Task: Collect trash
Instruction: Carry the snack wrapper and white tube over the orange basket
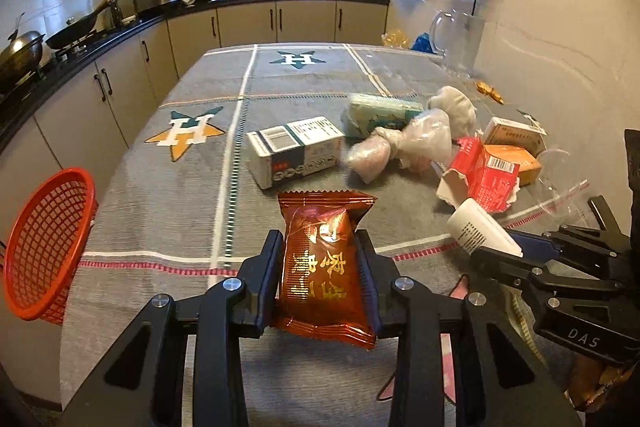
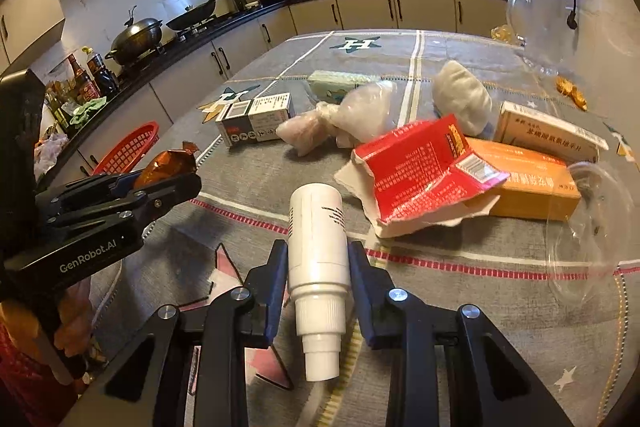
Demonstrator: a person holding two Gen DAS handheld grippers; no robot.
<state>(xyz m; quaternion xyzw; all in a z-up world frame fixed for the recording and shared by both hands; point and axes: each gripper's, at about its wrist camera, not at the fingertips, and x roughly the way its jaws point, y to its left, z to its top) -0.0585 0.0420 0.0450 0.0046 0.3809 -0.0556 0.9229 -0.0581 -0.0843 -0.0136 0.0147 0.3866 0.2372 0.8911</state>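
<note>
My left gripper (image 1: 320,247) is shut on a shiny orange-red snack packet (image 1: 324,267), lifted above the grey tablecloth (image 1: 160,211). The same gripper (image 2: 180,179) and packet (image 2: 164,165) appear at the left of the right wrist view. My right gripper (image 2: 318,255) is shut on a white plastic bottle (image 2: 318,251), held with its cap toward the camera. In the left wrist view that bottle (image 1: 480,227) sits in the right gripper (image 1: 492,247) at the right. A red mesh basket (image 1: 44,247) hangs off the table's left edge.
Other litter lies on the cloth: a white carton (image 1: 294,151), knotted plastic bags (image 1: 400,143), a torn red box (image 2: 424,171), an orange box (image 2: 532,187), a white medicine box (image 2: 548,131), a clear lid (image 2: 592,231). A glass jug (image 1: 456,39) stands by the wall. Kitchen counters (image 1: 100,35) run along the left.
</note>
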